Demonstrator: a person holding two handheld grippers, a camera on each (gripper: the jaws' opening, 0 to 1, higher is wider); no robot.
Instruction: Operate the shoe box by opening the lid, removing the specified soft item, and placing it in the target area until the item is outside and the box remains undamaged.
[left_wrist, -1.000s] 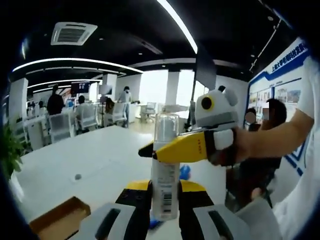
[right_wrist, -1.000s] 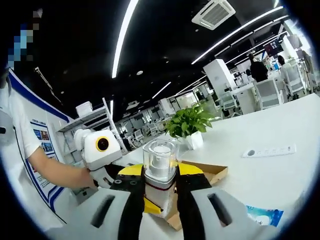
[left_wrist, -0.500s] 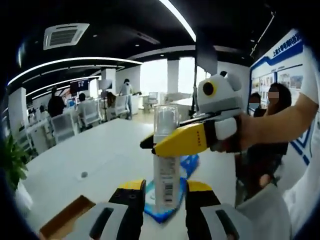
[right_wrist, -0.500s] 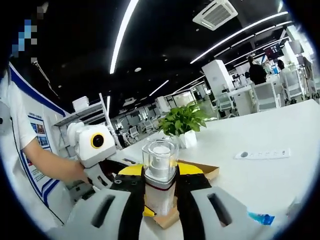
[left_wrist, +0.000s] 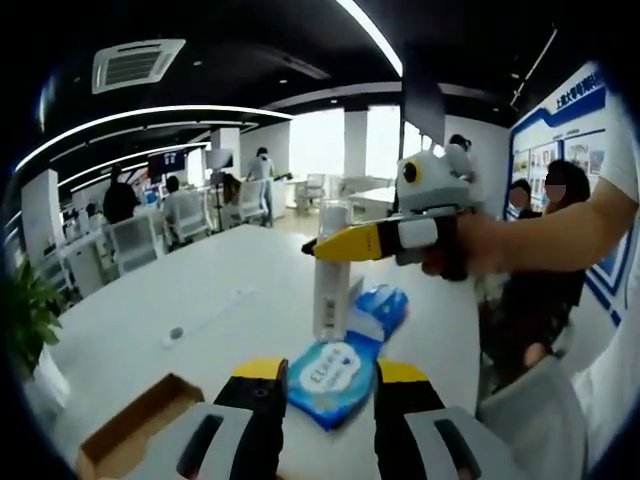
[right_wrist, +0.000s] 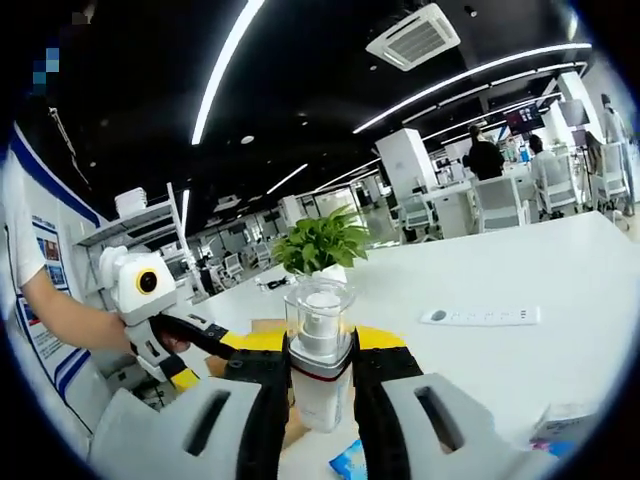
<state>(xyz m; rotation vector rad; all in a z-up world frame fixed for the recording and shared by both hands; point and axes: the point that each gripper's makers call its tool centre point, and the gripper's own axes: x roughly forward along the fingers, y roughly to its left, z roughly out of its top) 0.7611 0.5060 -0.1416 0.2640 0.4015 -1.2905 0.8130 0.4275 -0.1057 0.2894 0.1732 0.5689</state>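
Right tool (right_wrist: 320, 400) is clamping a clear-capped pump bottle (right_wrist: 320, 345) at frame centre of the right gripper view, jaws closed on its white body. In the left gripper view the same tool (left_wrist: 325, 245) is coming in from the right, holding the bottle (left_wrist: 331, 270) upright above the tabletop (left_wrist: 150, 300); whether the base is touching down I can't tell.

Left tool (left_wrist: 322, 395) is sitting released at lower centre, jaws apart, nothing between them. Just past its tips a blue soft pack (left_wrist: 345, 360) is lying flat on the tabletop, which I'm reading as the soft item.

Progress, my read: the cardboard shoe box (left_wrist: 130, 435) is at lower left, top open, no lid visible, what shows of it undamaged. The pack is lying outside it, so open and remove look done. Remaining: confirm the pack is in the target area, which isn't marked, and put the bottle down somewhere.

Room: white tabletop is running wide and bare toward upper left, apart from a power strip (left_wrist: 205, 320) left of centre. In the right gripper view that strip (right_wrist: 480, 316) is right of centre, and a potted plant (right_wrist: 320, 245) is standing behind the bottle. A blue pack is poking in at the lower edge (right_wrist: 350, 462). The box, brown behind the right tool, and the left tool (right_wrist: 175, 345) at middle left are crowding that side, so the open right looks like the cleaner set-down.
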